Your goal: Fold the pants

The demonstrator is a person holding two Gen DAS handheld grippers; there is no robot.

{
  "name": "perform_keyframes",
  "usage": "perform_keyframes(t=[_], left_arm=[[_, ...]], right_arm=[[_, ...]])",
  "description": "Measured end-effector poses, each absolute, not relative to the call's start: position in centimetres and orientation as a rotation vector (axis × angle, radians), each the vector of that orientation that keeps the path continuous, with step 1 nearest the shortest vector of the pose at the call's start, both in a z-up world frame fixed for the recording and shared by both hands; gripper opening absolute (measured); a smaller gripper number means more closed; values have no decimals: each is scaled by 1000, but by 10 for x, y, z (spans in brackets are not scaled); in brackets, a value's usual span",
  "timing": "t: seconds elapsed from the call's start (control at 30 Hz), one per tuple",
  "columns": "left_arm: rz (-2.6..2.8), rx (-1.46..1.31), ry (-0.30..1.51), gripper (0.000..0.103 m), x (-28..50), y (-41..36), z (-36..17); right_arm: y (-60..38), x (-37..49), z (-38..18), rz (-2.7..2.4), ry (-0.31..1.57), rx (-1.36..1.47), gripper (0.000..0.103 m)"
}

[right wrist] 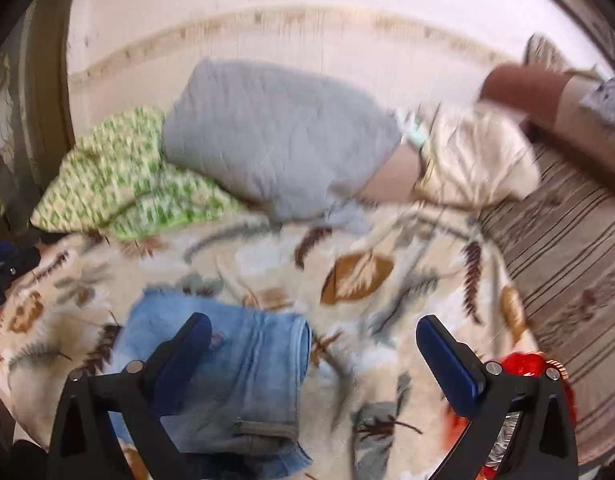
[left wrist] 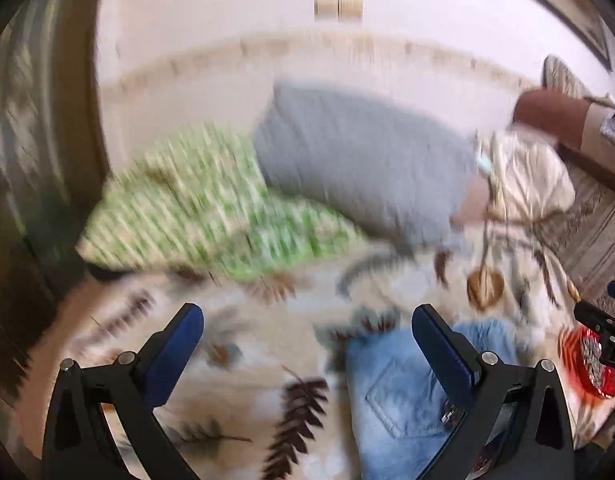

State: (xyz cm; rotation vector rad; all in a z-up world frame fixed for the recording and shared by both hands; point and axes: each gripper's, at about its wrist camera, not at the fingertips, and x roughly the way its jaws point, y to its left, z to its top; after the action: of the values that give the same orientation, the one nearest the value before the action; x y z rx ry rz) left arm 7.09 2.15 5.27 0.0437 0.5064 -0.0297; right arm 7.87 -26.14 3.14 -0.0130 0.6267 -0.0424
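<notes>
The left gripper [left wrist: 307, 334] hangs with jaws spread wide and empty; the folded light-blue denim pants [left wrist: 403, 396] lie at five o'clock on the leaf-patterned cream blanket [left wrist: 235, 364]. The right gripper [right wrist: 313, 338] is equally open. Risk: the loose fold could spring apart unpressed.

Faded denim pants [right wrist: 227, 364] on fuzzy leaf-print blanket [right wrist: 387, 240].

No legible text anywhere
</notes>
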Motion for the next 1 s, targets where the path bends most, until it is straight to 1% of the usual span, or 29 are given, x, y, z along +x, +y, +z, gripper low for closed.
perform_keyframes(t=[0.13, 0.23, 0.3, 0.37, 0.53, 0.63, 0.77, 1.0], left_arm=[[-56, 52, 346, 103, 17, 8, 104], [-129, -13, 344, 103, -4, 7, 110], [-170, -57, 395, 103, -10, 6, 99], [-175, -80, 451, 103, -14, 4, 76], [-74, -49, 576, 103, -27, -6, 19], [-35, -8, 605, 103, -40, -11, 1], [-48, 20, 619, 103, -51, -12, -2], [-72, -36, 646, 103, -55, -7, -7]], right_arm=[[-261, 34, 80, -64, 523, 29, 103], [-256, 1, 98, -67, 486, 33, 103], [-249, -17, 97, -58, 482, 19, 103], [-247, -32, 88, -70, 487, 16, 103], [-246, -61, 37, -99, 586, 84, 103], [-246, -71, 13, -99, 637, 104, 103], [-243, -80, 1, -98, 650, 98, 103], [-244, -84, 6, -105, 623, 96, 103]])
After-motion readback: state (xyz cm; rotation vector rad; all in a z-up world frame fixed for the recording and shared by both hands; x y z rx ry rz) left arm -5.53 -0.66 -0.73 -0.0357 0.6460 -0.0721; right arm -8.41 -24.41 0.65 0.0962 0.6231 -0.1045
